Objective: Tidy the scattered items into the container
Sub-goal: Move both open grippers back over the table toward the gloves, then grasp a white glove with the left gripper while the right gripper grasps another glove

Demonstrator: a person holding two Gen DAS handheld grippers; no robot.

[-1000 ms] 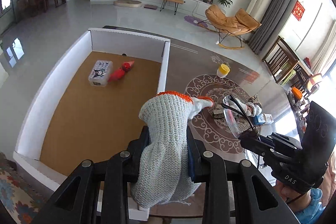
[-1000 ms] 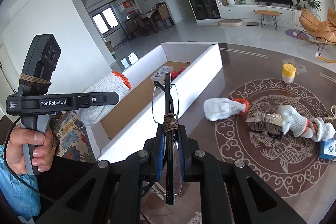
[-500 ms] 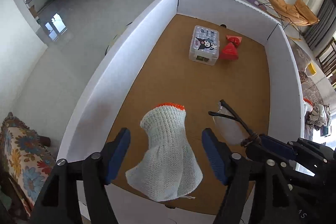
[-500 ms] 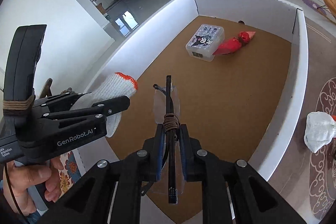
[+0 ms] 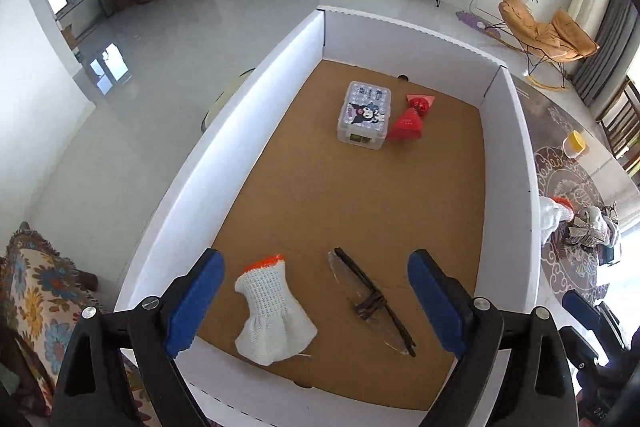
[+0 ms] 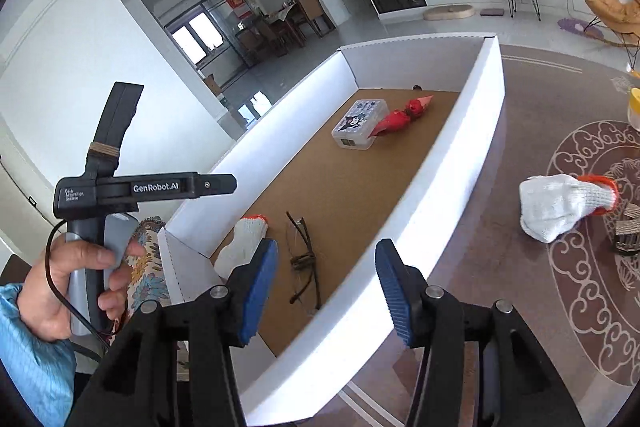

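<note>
A white knit glove (image 5: 272, 315) with an orange cuff and a pair of dark-framed glasses (image 5: 372, 301) lie side by side on the brown floor of the white-walled box (image 5: 224, 163), near its front end. My left gripper (image 5: 316, 303) hangs above them, its jaws opening, and its blue pads touch nothing. The right wrist view shows the same glove (image 6: 244, 239) and glasses (image 6: 306, 259) below my right gripper (image 6: 326, 291). Its jaws are opening too, with nothing held between them. A hand (image 6: 72, 283) holds the left gripper's handle at the left.
A clear plastic case (image 5: 364, 115) and a red packet (image 5: 412, 119) lie at the box's far end. Outside the right wall, on the patterned table, lie another white glove (image 6: 560, 205), a yellow-capped bottle (image 5: 574, 145) and a small heap of items (image 5: 592, 227).
Both grippers came over the box and sank. The left one let go of the glove and the right one let go of the glasses, and both things now lie on the box floor.
</note>
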